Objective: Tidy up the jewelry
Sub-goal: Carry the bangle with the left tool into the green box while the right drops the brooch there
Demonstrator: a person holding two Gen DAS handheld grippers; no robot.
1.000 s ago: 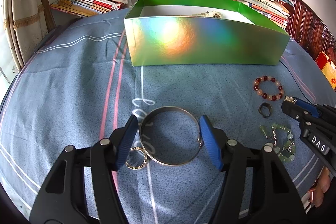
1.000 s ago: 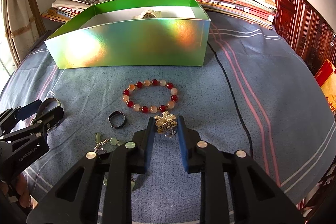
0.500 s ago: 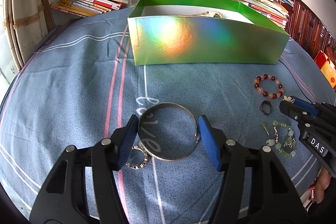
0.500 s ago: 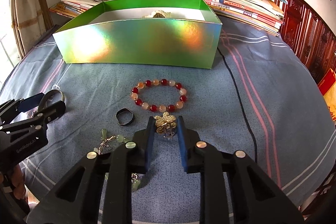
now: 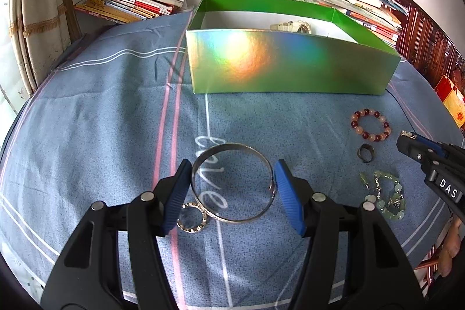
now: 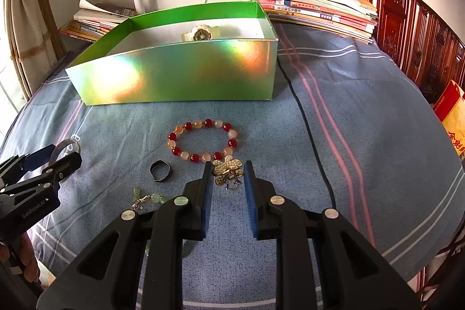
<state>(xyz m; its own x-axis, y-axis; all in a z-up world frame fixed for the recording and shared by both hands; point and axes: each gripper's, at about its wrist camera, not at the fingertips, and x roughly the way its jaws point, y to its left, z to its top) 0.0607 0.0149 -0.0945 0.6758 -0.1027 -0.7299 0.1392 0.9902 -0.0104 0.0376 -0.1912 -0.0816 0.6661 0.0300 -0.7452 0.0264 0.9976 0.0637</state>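
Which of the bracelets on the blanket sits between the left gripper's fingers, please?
The plain silver bangle sits inside the left gripper. The red beaded bracelet and green beaded one lie off to its right.

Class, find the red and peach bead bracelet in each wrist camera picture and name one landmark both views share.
Left wrist view: the bead bracelet lies on the cloth at the right, in front of the box's right end.
Right wrist view: the bead bracelet lies at the centre, just beyond the right tongs.
Shared landmark: the green box, behind the bracelet in both.
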